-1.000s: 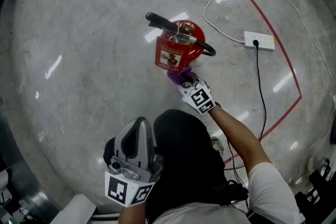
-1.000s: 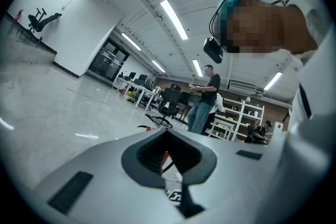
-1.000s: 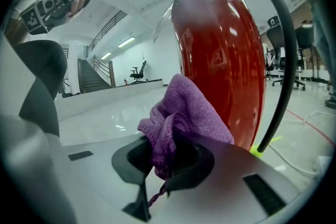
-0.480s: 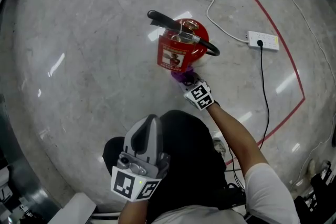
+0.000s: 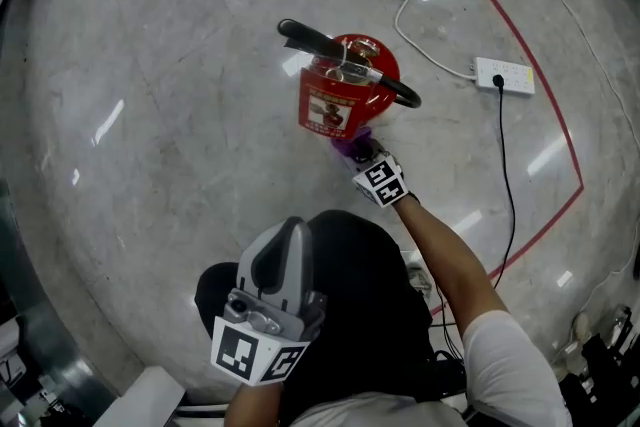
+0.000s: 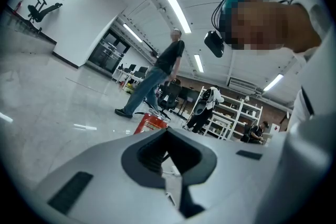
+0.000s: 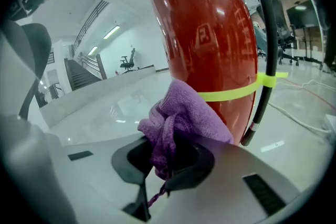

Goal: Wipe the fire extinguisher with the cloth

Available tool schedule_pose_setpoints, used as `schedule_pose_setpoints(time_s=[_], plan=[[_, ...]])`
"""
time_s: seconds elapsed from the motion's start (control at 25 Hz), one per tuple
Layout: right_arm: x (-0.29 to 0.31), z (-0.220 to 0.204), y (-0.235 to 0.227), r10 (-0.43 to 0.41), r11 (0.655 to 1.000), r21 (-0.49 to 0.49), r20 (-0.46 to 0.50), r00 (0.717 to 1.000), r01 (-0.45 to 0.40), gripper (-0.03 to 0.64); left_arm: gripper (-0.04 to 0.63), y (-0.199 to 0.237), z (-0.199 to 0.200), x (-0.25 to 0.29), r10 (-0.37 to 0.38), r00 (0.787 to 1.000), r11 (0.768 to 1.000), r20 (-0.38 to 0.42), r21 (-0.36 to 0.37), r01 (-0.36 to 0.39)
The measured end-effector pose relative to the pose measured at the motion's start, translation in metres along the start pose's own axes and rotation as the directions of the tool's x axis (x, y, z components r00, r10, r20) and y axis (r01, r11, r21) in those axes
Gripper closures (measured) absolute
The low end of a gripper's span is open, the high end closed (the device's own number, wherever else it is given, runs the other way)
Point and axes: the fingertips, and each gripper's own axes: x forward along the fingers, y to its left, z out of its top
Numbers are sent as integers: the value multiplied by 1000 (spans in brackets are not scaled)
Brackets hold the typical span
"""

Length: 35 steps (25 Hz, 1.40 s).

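Right tongs (image 7: 163, 165) pinch cloth (image 7: 185, 112), seemingly touching extinguisher (image 7: 205, 29).

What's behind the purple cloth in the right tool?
The red fire extinguisher; the cloth, pinched in the right tool, presses against its body by a yellow-green band. A black hose hangs alongside. The surface under the cloth is covered.

Nothing legible in any view. Fire extinguisher (image 5: 352, 75) label (image 5: 325, 109): white print on red, too small to read. Embossed stamp (image 7: 203, 36) on its cylinder: blurred. Marker cube (image 5: 381, 183) and second marker cube (image 5: 255, 357): black-and-white square patterns only, no characters.
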Motion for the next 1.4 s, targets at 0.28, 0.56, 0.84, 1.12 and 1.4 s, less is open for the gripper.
schedule_pose_setpoints(time_s=[0.28, 0.56, 0.84, 1.12, 1.4], plan=[[-23, 18, 7, 26, 999, -19, 42, 999, -25, 568, 591, 4, 5, 2, 7, 1000, 1000, 11, -17, -6], [-95, 88, 31, 84, 994, -87, 198, 977, -68, 568, 591, -2, 25, 7, -3, 999, 1000, 44, -6, 3], [-181, 167, 55, 103, 991, -120, 324, 940, -67, 568, 591, -8, 53, 16, 15, 999, 1000, 42, -5, -15], [-283, 269, 87, 79, 993, -105, 358, 930, -44, 568, 591, -46, 118, 14, 31, 999, 998, -22, -62, -32], [-378, 409, 123, 46, 996, -90, 387, 921, -12, 568, 592, -109, 233, 6, 14, 998, 998, -58, -59, -17]])
